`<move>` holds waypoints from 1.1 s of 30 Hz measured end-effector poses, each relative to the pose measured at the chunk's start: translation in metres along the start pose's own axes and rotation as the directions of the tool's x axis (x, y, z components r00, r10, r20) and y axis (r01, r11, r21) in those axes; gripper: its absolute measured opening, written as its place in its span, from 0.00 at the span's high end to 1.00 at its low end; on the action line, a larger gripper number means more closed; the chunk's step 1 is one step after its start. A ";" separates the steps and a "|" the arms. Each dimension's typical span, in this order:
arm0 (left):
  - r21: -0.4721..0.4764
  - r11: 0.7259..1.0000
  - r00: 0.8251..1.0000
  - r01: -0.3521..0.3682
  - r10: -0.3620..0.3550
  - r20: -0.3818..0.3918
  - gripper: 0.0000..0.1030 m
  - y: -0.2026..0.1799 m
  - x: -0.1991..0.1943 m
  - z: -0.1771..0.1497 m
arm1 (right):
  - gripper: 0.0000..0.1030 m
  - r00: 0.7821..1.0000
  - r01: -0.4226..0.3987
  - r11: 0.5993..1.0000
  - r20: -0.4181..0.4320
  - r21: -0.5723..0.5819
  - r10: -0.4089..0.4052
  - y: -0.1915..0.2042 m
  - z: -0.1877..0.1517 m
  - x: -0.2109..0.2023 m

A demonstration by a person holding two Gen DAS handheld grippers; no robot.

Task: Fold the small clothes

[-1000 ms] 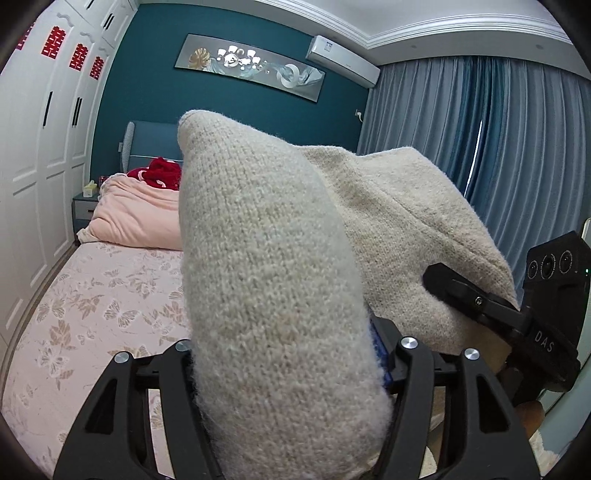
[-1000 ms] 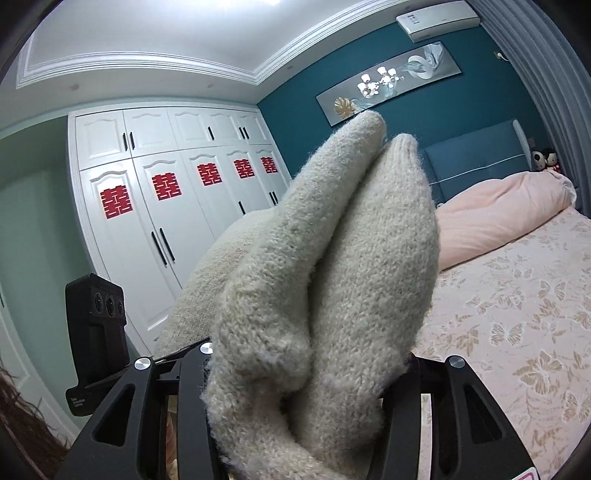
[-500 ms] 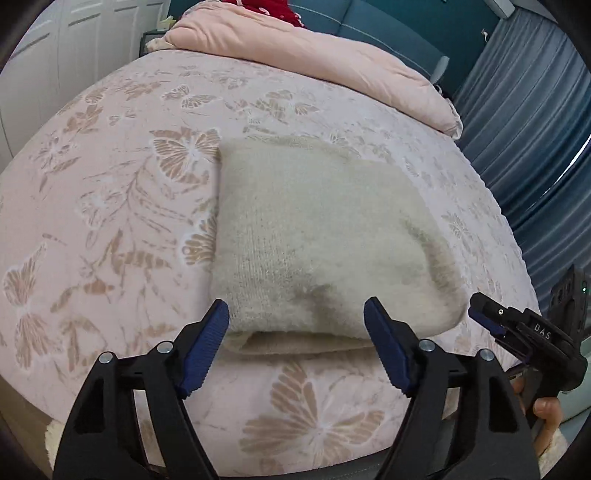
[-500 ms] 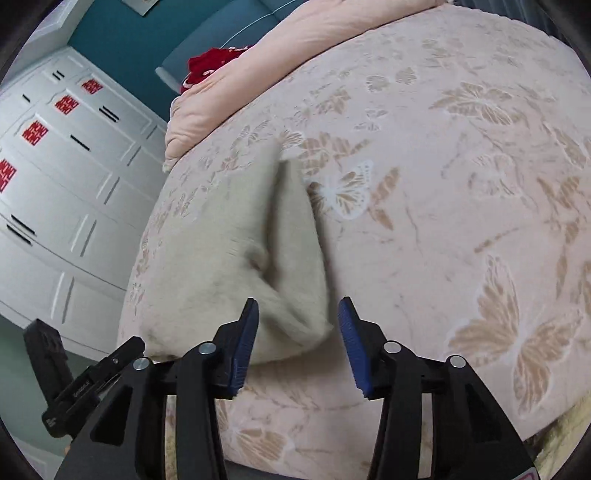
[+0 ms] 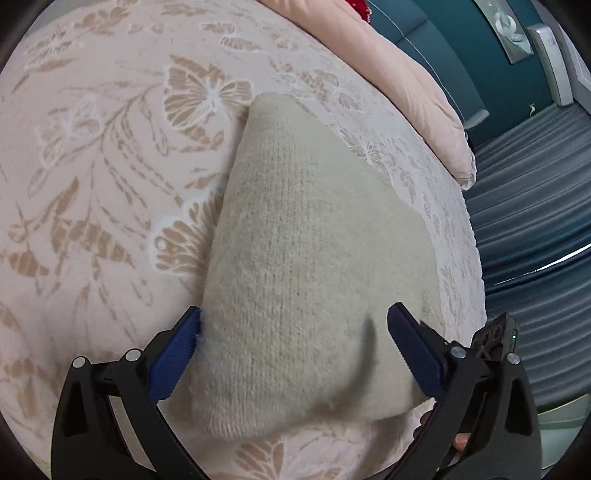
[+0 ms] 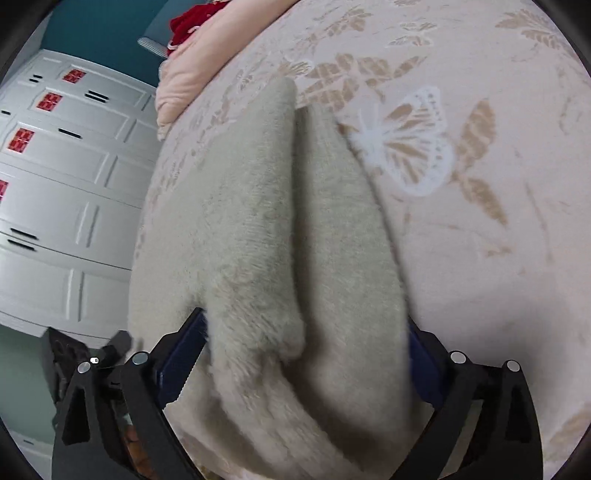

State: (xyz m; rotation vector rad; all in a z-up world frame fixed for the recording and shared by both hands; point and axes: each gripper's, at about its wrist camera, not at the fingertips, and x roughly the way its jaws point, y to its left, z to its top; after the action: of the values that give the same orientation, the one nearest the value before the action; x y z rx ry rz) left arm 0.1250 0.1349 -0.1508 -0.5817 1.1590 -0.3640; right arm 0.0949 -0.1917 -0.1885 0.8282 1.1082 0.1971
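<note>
A cream knitted garment lies folded on the bed with the pink butterfly-print cover. My left gripper is open, its blue pads on either side of the garment's near end. In the right wrist view the garment lies in two thick folds. My right gripper is open wide around its near end, with the blue pads beside the fabric, the right one partly hidden.
A pink duvet and a red item lie at the head of the bed. White wardrobes stand along one side, blue curtains along the other. The bed's near edge is just below both grippers.
One second ago both grippers held the garment up in the air. They lowered it onto the bed and opened; now they are closer over its near end.
</note>
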 end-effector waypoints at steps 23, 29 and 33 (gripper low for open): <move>0.246 0.946 0.971 -0.210 0.173 0.164 0.30 -0.073 -0.052 -0.048 | 0.64 0.951 0.211 0.949 0.272 -0.234 -0.144 0.058 -0.022 -0.131; 0.429 0.816 0.922 -0.387 0.344 0.178 0.22 -0.100 -0.021 -0.064 | 0.78 0.907 0.410 0.832 0.074 -0.375 -0.414 0.047 -0.044 -0.035; 0.393 0.833 0.919 -0.389 0.382 0.099 0.23 -0.083 -0.006 -0.067 | 0.80 0.945 0.325 0.886 0.159 -0.330 -0.287 0.069 -0.052 -0.078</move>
State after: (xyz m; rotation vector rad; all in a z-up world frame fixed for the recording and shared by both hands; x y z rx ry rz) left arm 0.0629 0.0563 -0.1152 0.0222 1.1125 -0.2381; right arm 0.0313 -0.1595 -0.0964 0.3302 1.0486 0.0803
